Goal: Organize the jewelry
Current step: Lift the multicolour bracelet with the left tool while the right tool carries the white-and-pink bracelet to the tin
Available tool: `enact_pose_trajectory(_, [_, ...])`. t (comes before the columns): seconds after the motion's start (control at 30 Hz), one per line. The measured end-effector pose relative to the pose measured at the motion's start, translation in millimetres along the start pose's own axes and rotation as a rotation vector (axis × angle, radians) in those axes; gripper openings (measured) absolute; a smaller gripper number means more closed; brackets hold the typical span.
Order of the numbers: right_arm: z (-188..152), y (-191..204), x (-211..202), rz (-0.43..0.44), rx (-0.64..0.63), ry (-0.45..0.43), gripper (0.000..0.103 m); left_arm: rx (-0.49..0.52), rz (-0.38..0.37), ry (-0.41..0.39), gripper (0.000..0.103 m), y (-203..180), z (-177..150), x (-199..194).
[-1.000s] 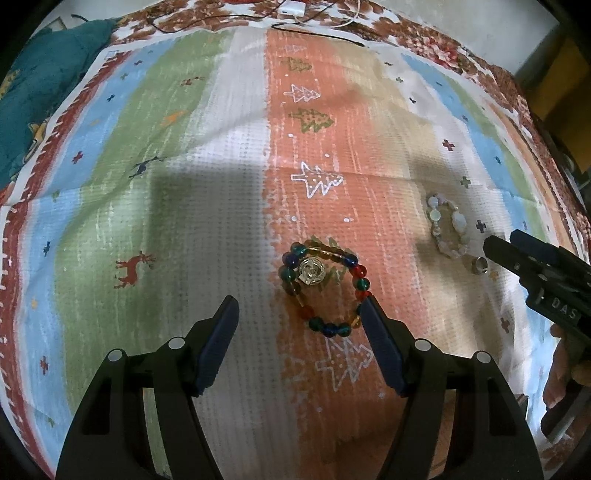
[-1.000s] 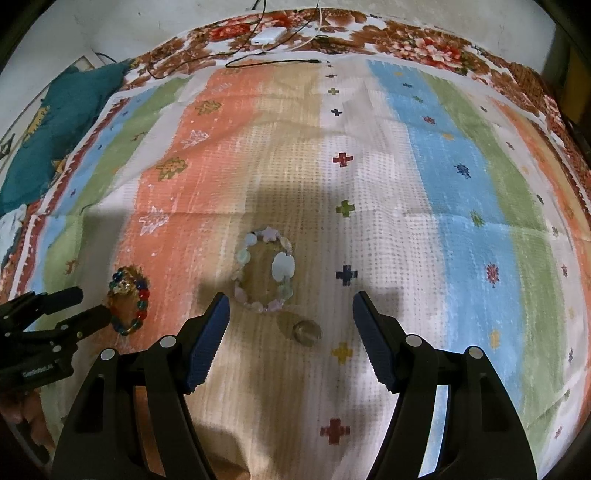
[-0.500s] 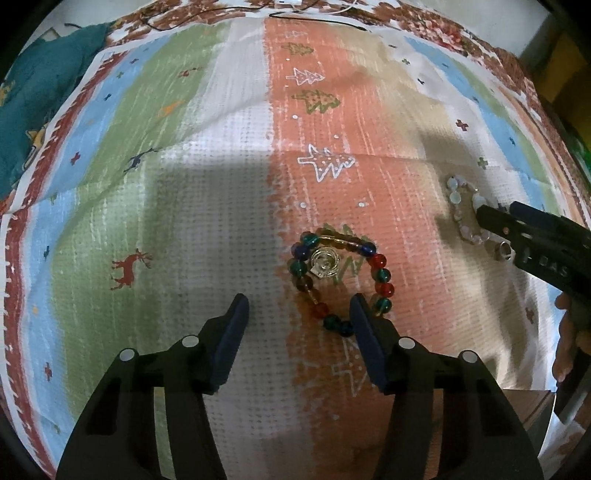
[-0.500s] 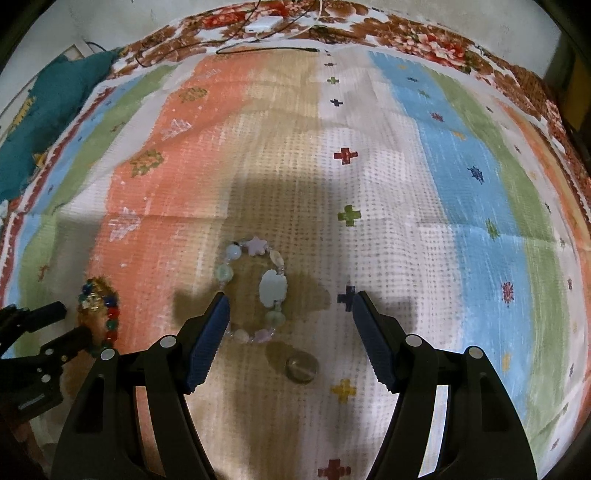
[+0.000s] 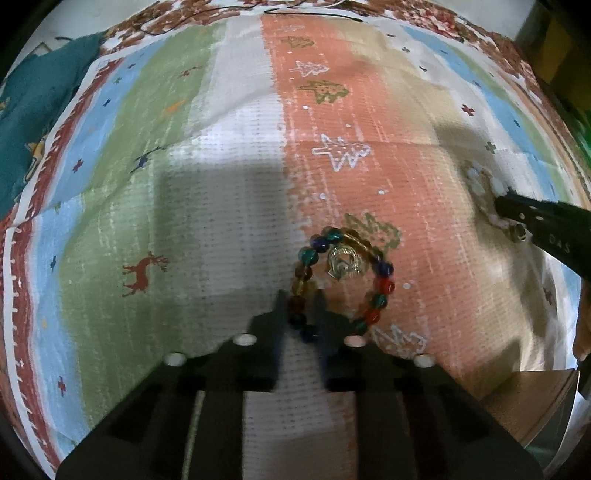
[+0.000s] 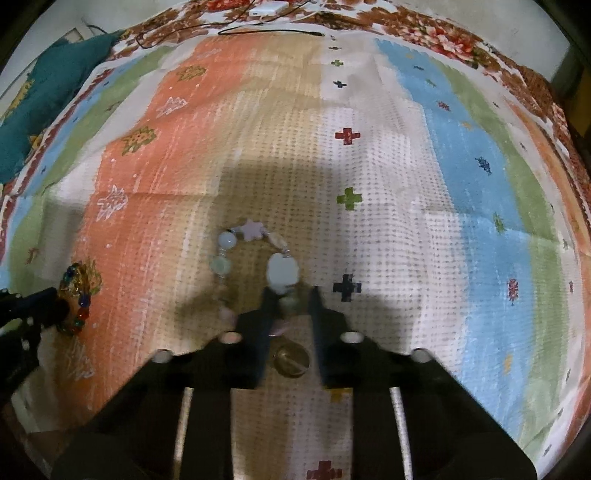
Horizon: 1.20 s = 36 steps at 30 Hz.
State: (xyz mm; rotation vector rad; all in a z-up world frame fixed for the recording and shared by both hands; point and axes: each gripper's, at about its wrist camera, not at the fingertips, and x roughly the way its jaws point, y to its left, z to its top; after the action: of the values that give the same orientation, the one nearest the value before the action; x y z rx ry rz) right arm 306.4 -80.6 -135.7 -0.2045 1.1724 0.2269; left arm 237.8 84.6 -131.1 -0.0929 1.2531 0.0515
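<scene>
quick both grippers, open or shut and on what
left gripper: shut on the colored bead bracelet
right gripper: shut on the pale stone bracelet

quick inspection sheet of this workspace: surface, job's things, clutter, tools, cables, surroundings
surface: striped woven cloth with cross, tree and deer motifs, creased.
job's things: multicoloured glass bead bracelet with a gold charm inside its loop; pale pastel stone bracelet; small round brass-coloured piece beside it.
clutter: nothing seen.
tools: left tool shut on the multicoloured bracelet's near beads; right tool shut on the pastel bracelet's near side.
cables: thin black cable and a white adapter at the far edge.
surroundings: teal cushion far left; floral bedspread beneath the cloth.
</scene>
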Motion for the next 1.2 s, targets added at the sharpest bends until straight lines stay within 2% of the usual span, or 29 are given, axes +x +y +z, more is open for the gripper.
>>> enact_pose_trajectory(0.2, [-2.3, -0.3, -11.2, 0.043, 0.015, -0.004, 0.012, -0.022, -0.045, 0.006, 0.009, 4.6, -1.7, -11.5])
enact_pose_trajectory(0.53, [-7.3, 11.5, -48.1, 0.079, -0.004, -0.059, 0.012, -0.043, -0.105, -0.083, 0.009, 6.5, -6.3, -55.1])
enact_pose_trajectory(0.87, [-22.5, 14.2, -80.7, 0.089, -0.020, -0.104, 0.012, -0.038, -0.124, -0.142, 0.009, -3.0, 0.5, -76.6])
enact_pose_trajectory(1.2, [-30.2, 19.3, -106.1, 0.085, -0.042, -0.148, 0.012, -0.028, -0.131, -0.162, 0.009, -9.0, -5.2, -88.1])
